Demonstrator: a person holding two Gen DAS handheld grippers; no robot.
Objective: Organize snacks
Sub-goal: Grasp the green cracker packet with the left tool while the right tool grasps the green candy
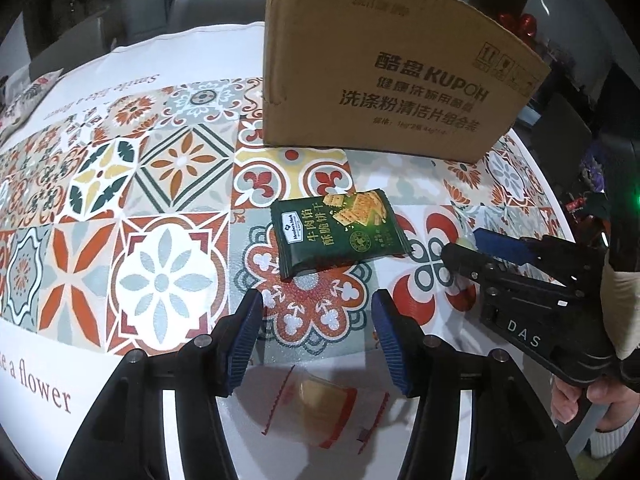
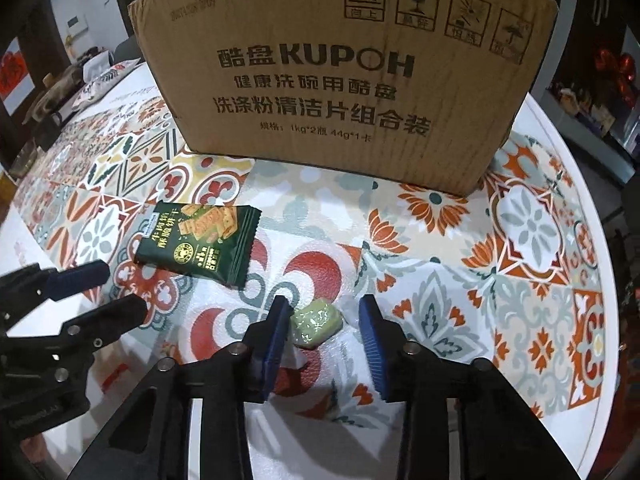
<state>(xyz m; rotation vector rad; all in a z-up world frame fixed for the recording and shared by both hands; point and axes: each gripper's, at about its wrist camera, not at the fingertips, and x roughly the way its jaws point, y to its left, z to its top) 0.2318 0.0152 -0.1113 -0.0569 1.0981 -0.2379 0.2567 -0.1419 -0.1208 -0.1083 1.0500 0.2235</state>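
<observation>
I have 2 grippers over the patterned tablecloth (image 2: 532,216), both tilted steeply down.

My left gripper (image 1: 318,300) has its jaws apart with nothing pressed between them. Just under and behind its fingertips lies a clear-wrapped yellowish snack (image 1: 320,408) with red edging, flat on the white part of the cloth, between the 2 arms of the gripper but not touched by the pads as far as I can see. Ahead of this gripper, a little to its right, lies a dark green cracker packet (image 1: 340,228), flat and slightly skewed.

My right gripper (image 2: 324,308) stands with its jaws around a small pale green wrapped sweet (image 2: 316,326). The sweet lies close against the left pad; a clear gap separates it from the right pad, so it is not clamped. From this side the cracker packet (image 2: 200,240) sits ahead and to the left.

A brown cardboard box (image 2: 340,80) printed KUPOH stands upright beyond both grippers, well past the packet; its inside is hidden from me.

In the left view, a hand (image 1: 592,396) holds the right gripper's handle.
</observation>
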